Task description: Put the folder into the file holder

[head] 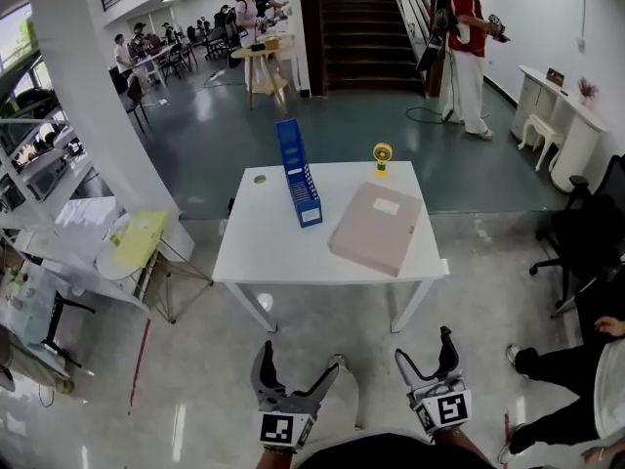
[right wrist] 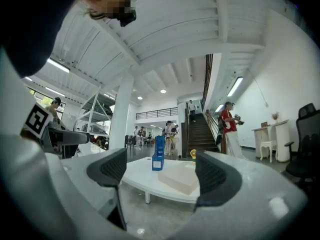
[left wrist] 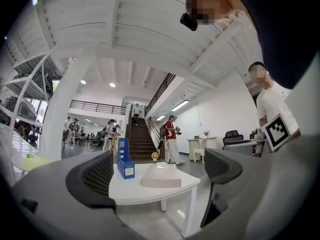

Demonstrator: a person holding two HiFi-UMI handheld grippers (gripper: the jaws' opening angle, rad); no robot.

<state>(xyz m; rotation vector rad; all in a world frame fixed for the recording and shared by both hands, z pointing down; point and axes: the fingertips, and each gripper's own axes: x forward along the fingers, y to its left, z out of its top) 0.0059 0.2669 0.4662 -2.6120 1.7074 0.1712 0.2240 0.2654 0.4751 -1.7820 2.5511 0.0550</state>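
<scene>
Where one folder (head: 376, 228) lies, one file holder (head: 299, 174) stands.

Folder (head: 376, 228): pale beige.
File holder (head: 298, 172), 10 o'clock of folder: blue, with white label (head: 311, 215).
Table (head: 264, 247): white.
Fan (head: 382, 156), 12 o'clock of folder: yellow.
Left gripper (head: 299, 358), right gripper (head: 425, 348): grey, black pads (left wrist: 95, 176), black-white square markers (head: 277, 429).

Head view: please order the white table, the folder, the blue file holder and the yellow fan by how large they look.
1. white table
2. folder
3. blue file holder
4. yellow fan, clearly the smallest
</scene>
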